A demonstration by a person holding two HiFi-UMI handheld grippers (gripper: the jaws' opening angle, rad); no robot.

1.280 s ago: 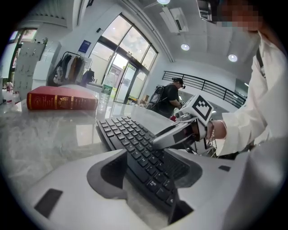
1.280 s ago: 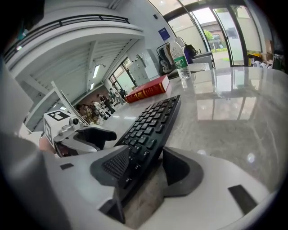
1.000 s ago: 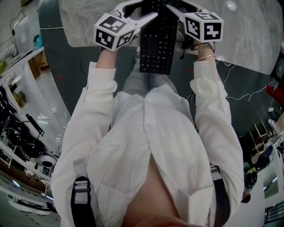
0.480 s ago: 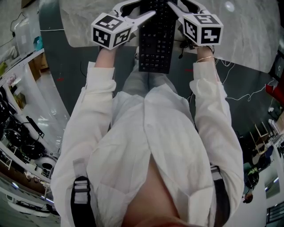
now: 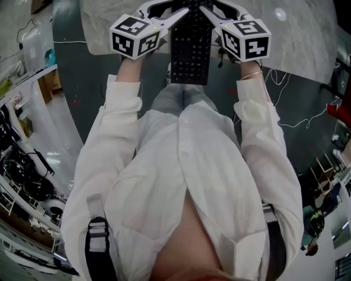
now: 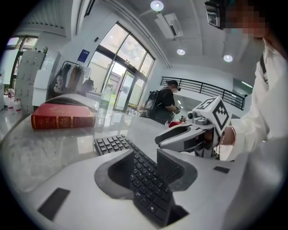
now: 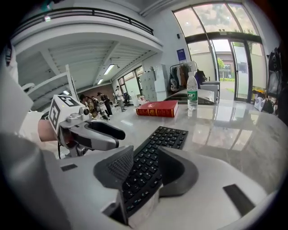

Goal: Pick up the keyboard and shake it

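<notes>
A black keyboard (image 5: 190,46) hangs lengthwise between my two grippers, its near end over my lap and its far end over the marble table (image 5: 307,33). My left gripper (image 5: 184,9) grips its left long edge and my right gripper (image 5: 207,7) its right long edge. In the left gripper view the keyboard (image 6: 146,179) runs between the left gripper (image 6: 145,156), whose pads press on it. The right gripper view shows the same for the right gripper (image 7: 145,153) on the keyboard (image 7: 155,155). Both pairs of jaws have just been closing on the keyboard.
A red book (image 7: 157,108) and a water bottle (image 7: 192,92) stand at the table's far side. Cables (image 5: 299,118) trail over the dark floor to my right, and shelves with gear (image 5: 24,164) stand to my left. A person (image 6: 164,105) stands in the background.
Both grippers and the keyboard have shifted toward the top of the head view, and the jaws have narrowed onto the keyboard's edges.
</notes>
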